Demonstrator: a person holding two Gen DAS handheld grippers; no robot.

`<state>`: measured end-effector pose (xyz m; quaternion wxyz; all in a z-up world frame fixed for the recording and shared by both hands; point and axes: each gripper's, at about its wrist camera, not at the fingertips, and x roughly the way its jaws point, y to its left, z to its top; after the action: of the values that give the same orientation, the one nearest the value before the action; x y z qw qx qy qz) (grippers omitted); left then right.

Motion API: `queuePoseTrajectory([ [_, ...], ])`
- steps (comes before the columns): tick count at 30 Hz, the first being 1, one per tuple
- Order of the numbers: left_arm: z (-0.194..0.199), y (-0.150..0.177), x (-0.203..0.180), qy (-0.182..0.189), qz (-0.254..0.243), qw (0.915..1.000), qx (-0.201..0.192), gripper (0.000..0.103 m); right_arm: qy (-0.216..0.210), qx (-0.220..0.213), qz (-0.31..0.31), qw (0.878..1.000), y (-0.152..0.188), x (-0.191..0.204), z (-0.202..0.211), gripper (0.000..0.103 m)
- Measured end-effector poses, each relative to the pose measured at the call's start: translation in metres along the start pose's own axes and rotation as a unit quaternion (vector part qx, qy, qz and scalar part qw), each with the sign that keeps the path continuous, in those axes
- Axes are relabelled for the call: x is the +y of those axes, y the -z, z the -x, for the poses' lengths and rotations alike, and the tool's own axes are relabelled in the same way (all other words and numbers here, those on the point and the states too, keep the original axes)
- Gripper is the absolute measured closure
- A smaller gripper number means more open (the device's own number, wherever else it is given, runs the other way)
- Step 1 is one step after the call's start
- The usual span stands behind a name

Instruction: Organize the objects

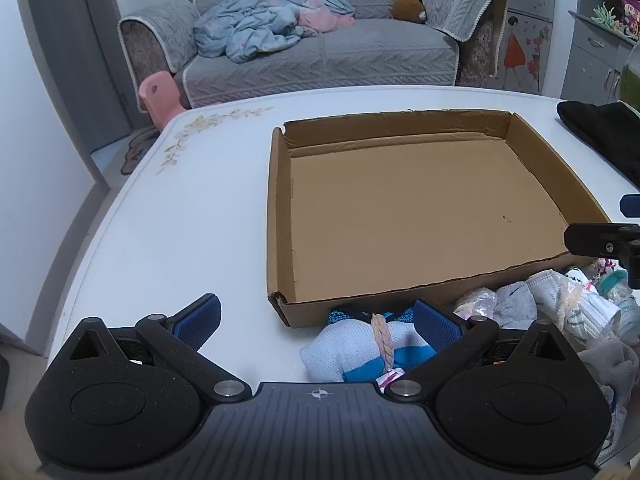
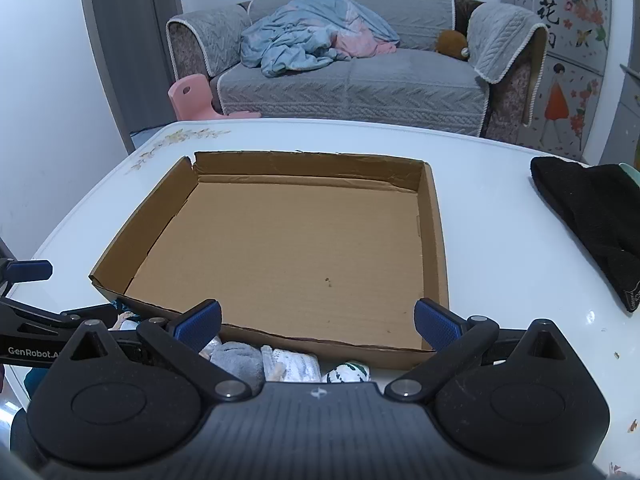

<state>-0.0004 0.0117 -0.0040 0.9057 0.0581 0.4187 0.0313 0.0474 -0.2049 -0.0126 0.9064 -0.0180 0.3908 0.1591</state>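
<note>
1. Left tongs (image 1: 316, 320) spread wide, tilted down over the near edge of the white surface (image 1: 160, 220); nothing pinched. A rolled white-and-blue sock (image 1: 340, 354) tied with a pale braided band lies below and between the blue pads (image 1: 200, 316), touching neither that I can tell

2. Right tongs (image 2: 318, 322) also spread wide and empty, angled down over the near wall of the cardboard tray (image 2: 132, 256)

3. Pile of small soft things (image 1: 560, 312) sits on the surface just in front of the tray's near wall: a grey sock (image 1: 516, 304), pale masks or cloths, a white-and-green roll (image 2: 346, 374). Exact items in the heap hard to tell

4. The tray itself lies flat mid-surface, shallow, brown, its floor bare; near-left corner torn open

5. Black knit cloth (image 2: 592, 224) lies to the right of the tray, apart from it

6. Floral print on the surface's far-left corner (image 2: 180, 140)

7. Beyond: pink stool (image 2: 192, 96), grey-covered sofa (image 2: 360, 80) with crumpled blue-and-pink bedding (image 2: 312, 36), a brown plush toy (image 2: 452, 44), a grey door (image 2: 124, 40) at left
</note>
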Motion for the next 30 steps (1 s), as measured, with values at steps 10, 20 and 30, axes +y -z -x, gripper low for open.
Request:
queuePoseTrajectory([
  [10, 0.0005, -0.0014, 0.0007, 0.002, 0.0, 1.0, 0.001, 0.001, -0.001, -0.001, 0.003, 1.0, -0.0015, 0.001, 0.0011, 0.0],
  [20, 0.0018, -0.0019, -0.0025, 0.005, -0.006, 1.0, 0.003, 0.001, -0.004, 0.002, 0.007, 1.0, -0.0013, 0.0019, 0.0019, 0.0],
  [30, 0.0005, -0.0009, -0.0023, 0.006, -0.006, 1.0, 0.004, 0.001, -0.004, 0.003, 0.007, 1.0, 0.0, 0.0029, 0.0025, 0.0],
])
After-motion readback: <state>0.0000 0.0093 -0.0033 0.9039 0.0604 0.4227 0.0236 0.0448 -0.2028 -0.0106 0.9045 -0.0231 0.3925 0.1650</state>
